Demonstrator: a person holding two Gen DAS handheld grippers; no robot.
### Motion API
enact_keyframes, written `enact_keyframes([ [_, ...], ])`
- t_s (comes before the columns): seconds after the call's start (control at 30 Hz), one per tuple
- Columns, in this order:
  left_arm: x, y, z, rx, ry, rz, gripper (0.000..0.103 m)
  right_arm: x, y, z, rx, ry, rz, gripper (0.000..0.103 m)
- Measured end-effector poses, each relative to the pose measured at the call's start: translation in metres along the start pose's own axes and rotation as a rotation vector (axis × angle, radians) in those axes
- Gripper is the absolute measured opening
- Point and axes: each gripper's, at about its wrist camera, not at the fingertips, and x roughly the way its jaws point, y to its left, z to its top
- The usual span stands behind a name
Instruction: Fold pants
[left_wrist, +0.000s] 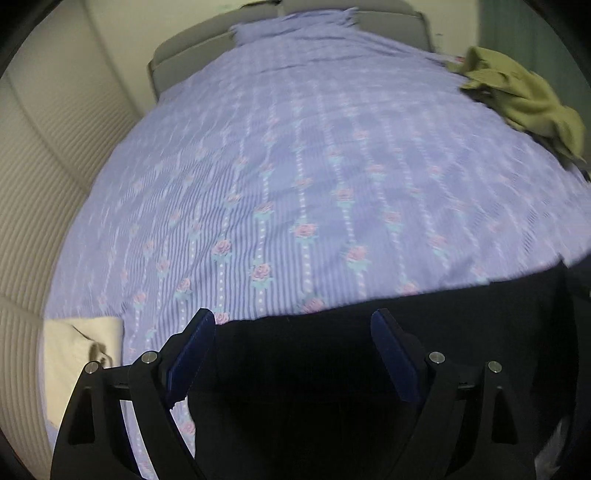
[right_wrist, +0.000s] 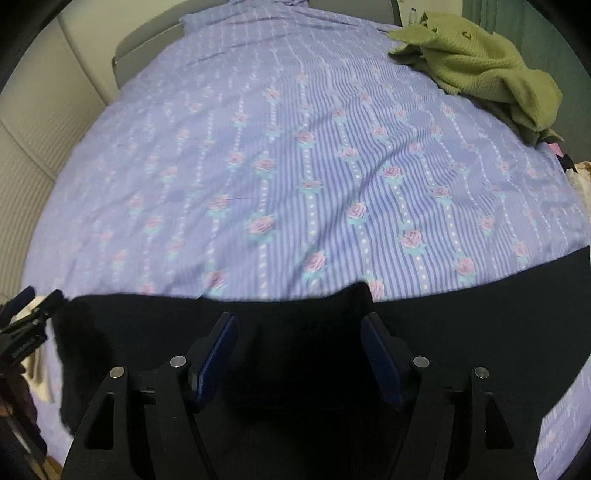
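Note:
Black pants (left_wrist: 332, 369) lie spread across the near part of the bed, their far edge running across both wrist views. My left gripper (left_wrist: 293, 317) hangs over the pants' left end with its jaws wide apart, and the blue pads (left_wrist: 192, 354) press on nothing. My right gripper (right_wrist: 299, 321) is open too, above the pants (right_wrist: 480, 332). A small ridge of black cloth rises between its fingertips, clear of the pads. The left gripper (right_wrist: 22, 321) also shows at the far left edge of the right wrist view.
The bed has a purple striped cover with pink roses (right_wrist: 295, 147). A crumpled green sweater (right_wrist: 480, 62) lies at the far right corner. A cream cloth (left_wrist: 81, 350) sits at the near left by a ribbed beige wall (left_wrist: 29, 221).

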Motion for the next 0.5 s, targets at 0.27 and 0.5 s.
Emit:
enact_keyframes([
  [0.27, -0.093, -0.024, -0.039, 0.095, -0.068, -0.175, 0.087, -0.102, -0.018, -0.071, -0.014, -0.054, -0.059, 0.07],
  [0.5, -0.164, -0.08, -0.082, 0.255, -0.134, -0.311, 0.089, -0.16, -0.05, -0.134, 0.068, -0.061, -0.124, 0.07],
])
